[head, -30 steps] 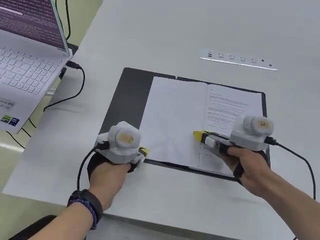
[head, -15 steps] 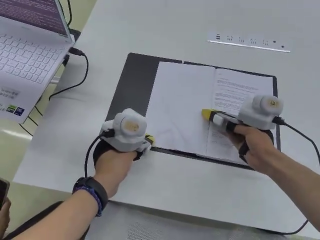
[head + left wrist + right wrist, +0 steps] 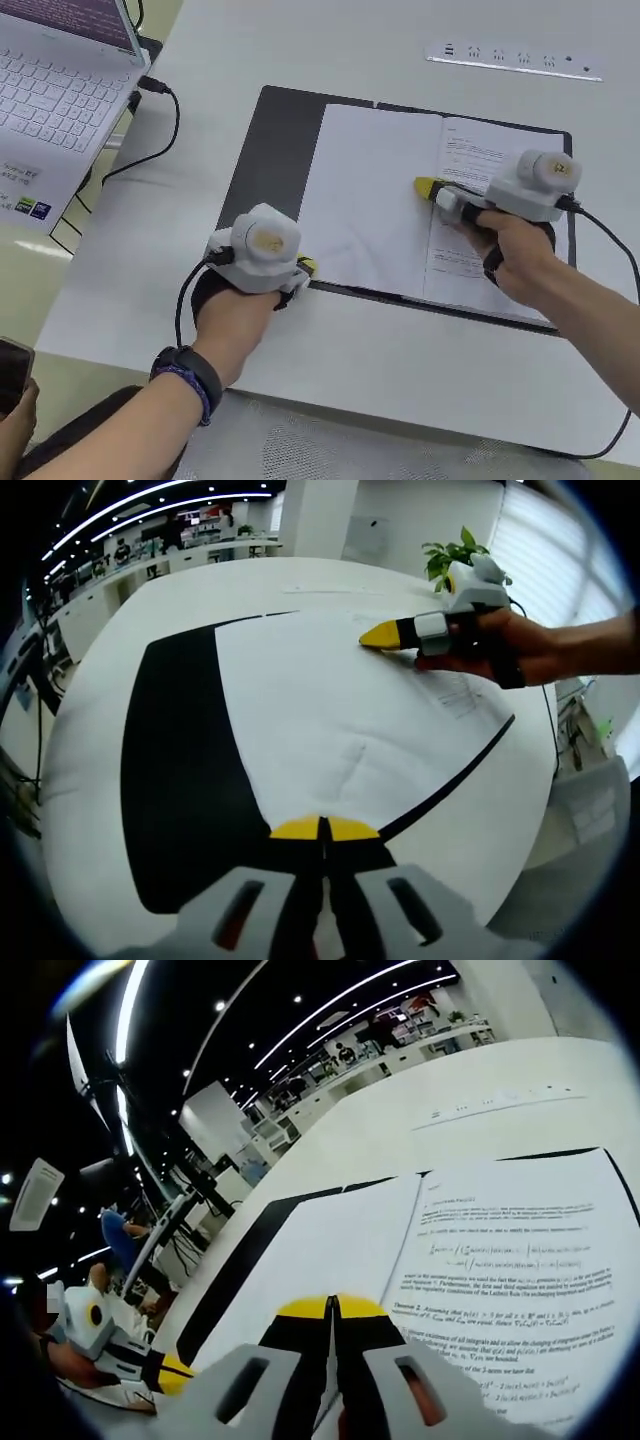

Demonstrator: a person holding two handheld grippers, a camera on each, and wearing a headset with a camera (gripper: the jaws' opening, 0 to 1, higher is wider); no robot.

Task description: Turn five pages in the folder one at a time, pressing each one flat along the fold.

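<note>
Head view: left gripper (image 3: 306, 266) and right gripper (image 3: 422, 186), jaws together, rest on the folder (image 3: 270, 150); print illegible.

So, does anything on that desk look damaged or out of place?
Only a small thing: the blank page in the folder shows faint creases near its lower middle, so it isn't perfectly smooth. Nothing else stands out.

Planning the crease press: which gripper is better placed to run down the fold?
Probably right: the right gripper, jaws shut, sits at the fold between blank page and printed page; the left gripper rests at the near edge of the folder, away from it.
</note>
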